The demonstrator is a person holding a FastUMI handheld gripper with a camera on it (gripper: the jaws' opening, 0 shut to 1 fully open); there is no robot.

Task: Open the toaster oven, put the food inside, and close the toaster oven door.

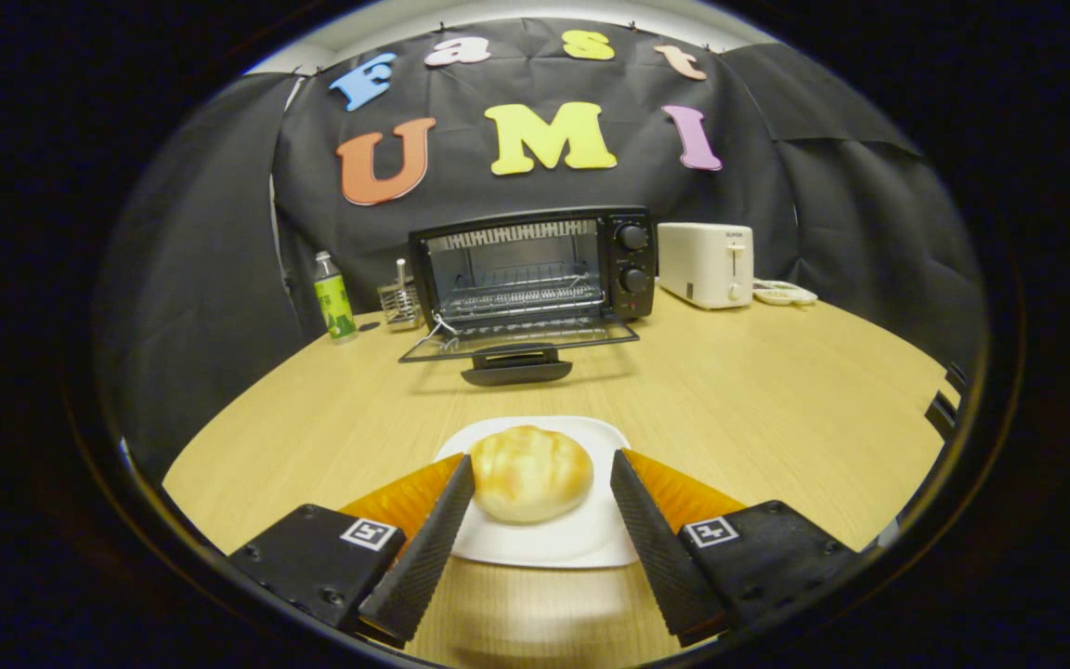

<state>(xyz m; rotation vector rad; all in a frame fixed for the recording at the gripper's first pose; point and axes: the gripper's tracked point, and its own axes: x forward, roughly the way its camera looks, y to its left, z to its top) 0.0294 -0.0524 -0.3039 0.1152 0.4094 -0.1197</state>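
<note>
A black toaster oven [535, 269] stands at the far side of the wooden table with its glass door [516, 342] folded down flat and a wire rack visible inside. A round golden bun [529, 472] lies on a white plate [581, 539] near the table's front. My gripper [542, 469] is open, its two black ribbed fingers [437, 534] flanking the bun. The left finger's tip is right at the bun's side; a small gap separates the right finger from it.
Left of the oven stand a green-labelled bottle [333, 297] and a small wire holder [399, 302]. To its right sit a white toaster [707, 265] and a small white dish [783, 295]. Bare tabletop [730, 390] lies between plate and oven.
</note>
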